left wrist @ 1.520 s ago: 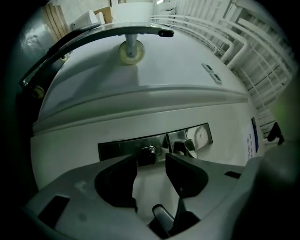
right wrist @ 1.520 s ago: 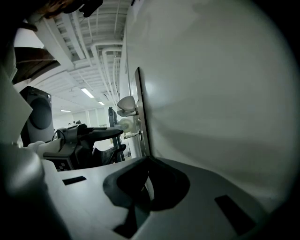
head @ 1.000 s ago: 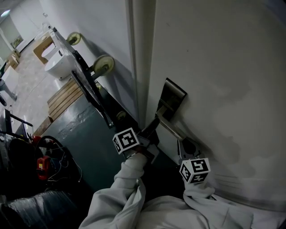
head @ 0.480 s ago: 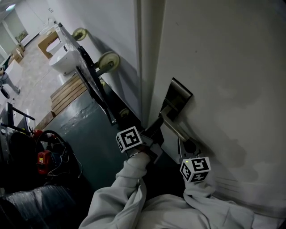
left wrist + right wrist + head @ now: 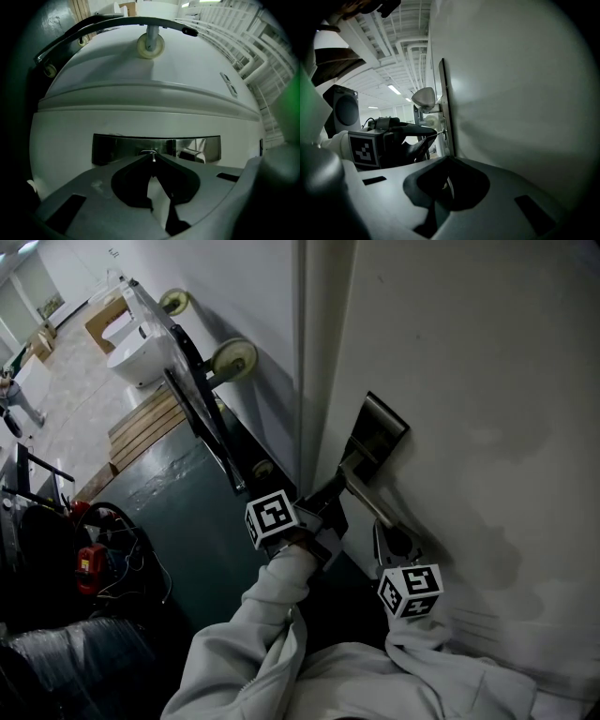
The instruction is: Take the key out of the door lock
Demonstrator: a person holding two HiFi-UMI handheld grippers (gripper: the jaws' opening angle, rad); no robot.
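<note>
Well, white door (image 5: 450, 381) carries a steel lock plate (image 5: 122, 147) with a lever handle (image 5: 375, 507). Left gripper (image 5: 153, 161) jaws pinched tight on the key (image 5: 440, 131), which sits in the plate's lock. Right gripper (image 5: 448, 159) jaws together, nothing between them, near the door.

**Item 1, left gripper (image 5: 336, 489):** the jaws stood apart 1 second ago and are now pressed together on the key (image 5: 153, 156) at the plate (image 5: 117, 149).

**Item 2, marker cube (image 5: 275, 518):** it has rolled slightly, so its face is squarer to the camera.

**Item 3, head view framing:** plate, marker cube and trolley wheel (image 5: 234, 359) each sit a little higher and further right in frame than in the 2 earlier pictures.
</note>
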